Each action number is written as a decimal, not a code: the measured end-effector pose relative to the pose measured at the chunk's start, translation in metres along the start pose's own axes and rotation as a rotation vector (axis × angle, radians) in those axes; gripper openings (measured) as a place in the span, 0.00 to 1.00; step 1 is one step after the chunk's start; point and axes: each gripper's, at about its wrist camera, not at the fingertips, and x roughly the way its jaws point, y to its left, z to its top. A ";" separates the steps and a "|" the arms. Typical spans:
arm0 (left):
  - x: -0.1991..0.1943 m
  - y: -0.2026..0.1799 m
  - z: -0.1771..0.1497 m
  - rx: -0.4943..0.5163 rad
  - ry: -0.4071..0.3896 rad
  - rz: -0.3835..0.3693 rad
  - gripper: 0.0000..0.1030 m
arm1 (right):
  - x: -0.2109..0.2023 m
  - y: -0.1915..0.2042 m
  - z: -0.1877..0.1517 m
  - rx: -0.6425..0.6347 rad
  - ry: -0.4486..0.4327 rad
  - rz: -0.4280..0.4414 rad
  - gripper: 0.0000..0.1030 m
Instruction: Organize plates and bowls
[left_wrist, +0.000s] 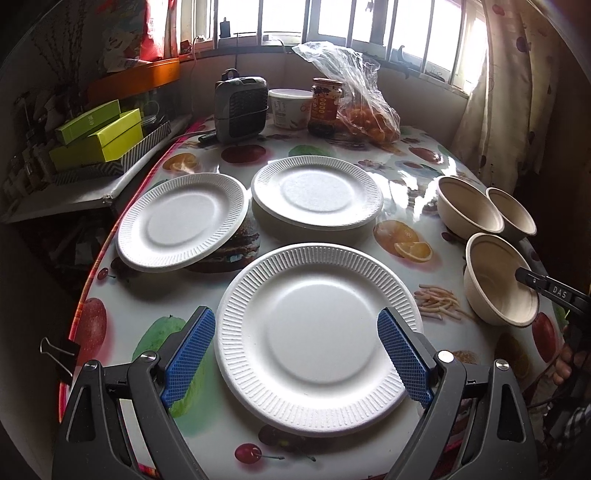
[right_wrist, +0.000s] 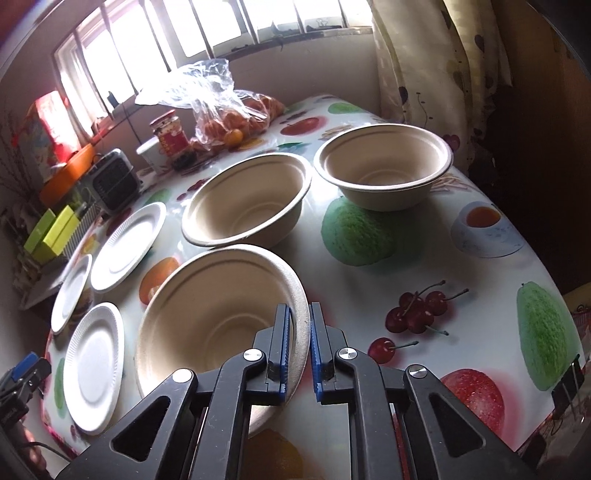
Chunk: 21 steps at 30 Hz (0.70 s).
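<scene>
Three white paper plates lie on the fruit-print table: a near plate, a left plate tilted with its right edge raised, and a far plate resting on top of something. My left gripper is open, its blue pads either side of the near plate. Three tan paper bowls stand at the right: a near bowl, a middle bowl and a far bowl. My right gripper is shut on the near bowl's rim, one pad inside and one outside; it also shows in the left wrist view.
At the table's far end stand a small grey heater, a white tub, a jar and a plastic bag of oranges. Green boxes sit on a side shelf at left. A curtain hangs at right.
</scene>
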 end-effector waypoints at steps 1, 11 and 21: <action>0.001 0.000 0.001 -0.003 0.002 -0.001 0.88 | -0.002 -0.002 0.001 -0.002 -0.004 -0.014 0.10; 0.007 0.010 0.018 -0.031 0.043 -0.069 0.88 | -0.008 -0.016 0.004 -0.001 -0.016 -0.076 0.32; 0.005 0.032 0.052 -0.065 0.028 -0.087 0.87 | -0.049 0.016 0.037 -0.077 -0.128 -0.071 0.43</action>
